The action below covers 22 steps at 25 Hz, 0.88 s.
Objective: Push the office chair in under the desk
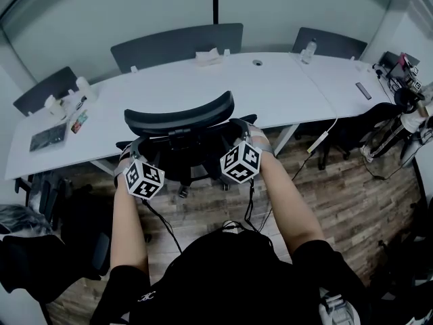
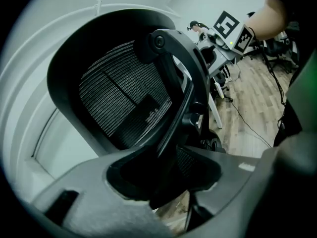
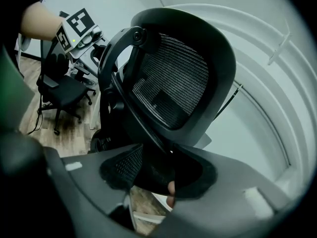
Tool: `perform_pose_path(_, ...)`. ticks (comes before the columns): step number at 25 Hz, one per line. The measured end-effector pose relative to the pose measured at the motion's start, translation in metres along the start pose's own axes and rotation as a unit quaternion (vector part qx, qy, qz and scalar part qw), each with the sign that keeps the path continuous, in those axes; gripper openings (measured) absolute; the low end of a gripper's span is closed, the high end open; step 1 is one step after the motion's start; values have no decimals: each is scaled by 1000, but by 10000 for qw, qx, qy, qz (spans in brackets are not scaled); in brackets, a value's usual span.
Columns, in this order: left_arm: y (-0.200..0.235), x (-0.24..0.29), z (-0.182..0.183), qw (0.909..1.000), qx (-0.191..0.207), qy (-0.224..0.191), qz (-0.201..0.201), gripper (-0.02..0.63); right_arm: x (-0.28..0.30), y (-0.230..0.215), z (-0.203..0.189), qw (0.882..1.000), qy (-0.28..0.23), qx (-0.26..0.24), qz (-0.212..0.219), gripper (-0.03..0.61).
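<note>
Left gripper: the left gripper (image 2: 163, 182) is standing released, its grey jaws spread and straddling the left rim of the backrest, with no pad visibly pinching it.
Mesh: the woven black mesh panel (image 2: 119, 95) is stretching ahead of the left jaws, thin and see-through; the curved plastic spine (image 2: 178, 68) beside it is looking smooth and rigid.
Chair: the black office chair with a mesh back and hard plastic frame (image 1: 179, 117) is sitting between the two grippers, its backrest close to the near edge of the long white desk (image 1: 203, 80) just beyond the jaws.
Right gripper: the right gripper (image 3: 158, 175) is likewise unclenched, its jaws parting around the backrest's right rim.
Handling: it is probably rolling easily on castors over the wood-plank floor (image 1: 338, 195), fairly heavy, and likely swivelling if pushed unevenly.
Where to hold: the stiff side rims are looking best, both at once; the mesh would likely be giving under pressure.
</note>
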State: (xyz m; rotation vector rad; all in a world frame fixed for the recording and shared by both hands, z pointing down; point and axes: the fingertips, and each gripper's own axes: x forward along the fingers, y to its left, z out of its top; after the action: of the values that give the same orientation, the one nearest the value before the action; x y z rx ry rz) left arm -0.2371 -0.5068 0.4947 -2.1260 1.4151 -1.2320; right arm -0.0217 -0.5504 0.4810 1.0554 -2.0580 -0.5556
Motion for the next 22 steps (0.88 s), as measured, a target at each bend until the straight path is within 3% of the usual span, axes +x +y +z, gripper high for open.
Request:
perform_pose_path(3, -1, -4, 1, 9997, -207, -86, 123, 184, -3, -2, 0, 9996, -246, 165, -44, 198)
perform_pose_path(6, 1, -17, 9, 9943, -898, -458, 353, 167, -20, -15, 6, 9900, -702, 1138, -444, 177)
perform_pose_path(8, 1, -33, 15, 9827, -1624, -766, 459, 111, -40, -25, 11, 9688, -1051, 2112, -761, 119)
perform_pose_path(10, 6, -49, 22, 9670, -2255, -989, 657, 42, -56, -30, 18, 9415, -1367, 2976, -793, 20)
perform_pose_path(12, 11, -63, 26, 9497, -2792, -1149, 833, 8, -68, -30, 26, 9206, -1600, 3499, -670, 9)
perform_pose_path(18, 18, -96, 36, 9120, -3744, -1319, 1029, 8, -96, -33, 49, 9002, -1864, 3834, -886, 8)
perform_pose_path(20, 14, -104, 43, 9032, -3957, -1358, 960, 8, -103, -32, 52, 8908, -1887, 4052, -814, 8)
perform_pose_path(22, 10, -108, 47, 9006, -4034, -1344, 904, 8, -106, -28, 53, 8891, -1844, 4124, -733, 8)
